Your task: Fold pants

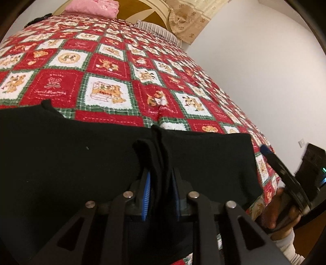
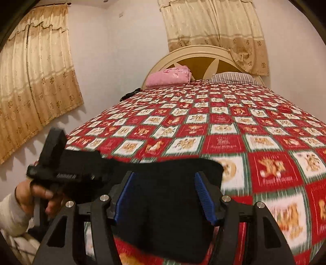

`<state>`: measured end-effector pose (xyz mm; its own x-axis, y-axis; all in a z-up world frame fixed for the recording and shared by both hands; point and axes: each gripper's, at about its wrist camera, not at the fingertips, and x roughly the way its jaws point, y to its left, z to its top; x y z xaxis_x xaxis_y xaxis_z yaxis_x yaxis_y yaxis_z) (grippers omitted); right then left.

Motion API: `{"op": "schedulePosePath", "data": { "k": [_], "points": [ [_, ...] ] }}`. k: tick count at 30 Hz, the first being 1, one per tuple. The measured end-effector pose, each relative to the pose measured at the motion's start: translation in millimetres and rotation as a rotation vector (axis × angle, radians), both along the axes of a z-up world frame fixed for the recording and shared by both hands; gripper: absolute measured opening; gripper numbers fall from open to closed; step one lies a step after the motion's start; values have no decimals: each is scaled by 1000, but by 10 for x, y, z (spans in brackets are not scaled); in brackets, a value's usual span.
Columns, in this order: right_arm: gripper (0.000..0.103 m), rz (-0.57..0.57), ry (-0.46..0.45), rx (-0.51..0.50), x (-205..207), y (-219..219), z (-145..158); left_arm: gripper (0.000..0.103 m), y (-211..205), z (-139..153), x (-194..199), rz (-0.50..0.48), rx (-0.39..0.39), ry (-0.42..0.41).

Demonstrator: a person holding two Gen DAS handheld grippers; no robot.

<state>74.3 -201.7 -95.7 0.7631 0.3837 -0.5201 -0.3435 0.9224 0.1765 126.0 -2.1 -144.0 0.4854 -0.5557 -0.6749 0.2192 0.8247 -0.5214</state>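
One black pants (image 1: 81, 146) pinched by the left gripper (image 1: 161, 183); right gripper (image 2: 165, 195) spread wide, two pillows (image 2: 169, 78)

The left gripper (image 1: 161, 173) points downward, its blue pads (image 1: 147, 191) nearly together, pinching a fold of black cloth. The right gripper (image 2: 163, 195) stands with jaws apart, tilted down, each tool held by a hand (image 2: 38, 193)

Left gripper (image 1: 161, 161) pinching black pants (image 1: 81, 155) on a quilted bed.

Its blue-padded fingers (image 1: 147, 189) clamp a bunched ridge of the fabric, which lies across the red, white and green patchwork quilt (image 1: 114, 65). At the right edge, a hand (image 1: 283, 210) holds the other gripper (image 1: 289, 177); a pink pillow (image 1: 93, 8) sits far back.
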Motion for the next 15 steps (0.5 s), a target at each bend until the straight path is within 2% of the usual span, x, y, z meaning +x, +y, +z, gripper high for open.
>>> {"op": "schedulePosePath", "data": {
  "k": [2,5,9,11,12,15],
  "points": [
    [62,-37,24,7,116,-12,-77,15,-29,9,-21,-11,6,-9],
    [62,-43,48,38,110,-40,-170,13,-41,24,-39,-13,10,-18],
    [62,-38,-19,72,-57,-105,-85,13,55,100,-69,2,-59,-4],
    [63,-26,-38,100,-88,-114,-33,13,80,168,-76,6,-58,-15],
    [67,-13,-31,103,-68,-91,-31,13,92,196,-75,9,-54,-24],
    [70,-38,36,28,44,10,-163,13,142,179,-35,32,-25,-19]
  ]
}}
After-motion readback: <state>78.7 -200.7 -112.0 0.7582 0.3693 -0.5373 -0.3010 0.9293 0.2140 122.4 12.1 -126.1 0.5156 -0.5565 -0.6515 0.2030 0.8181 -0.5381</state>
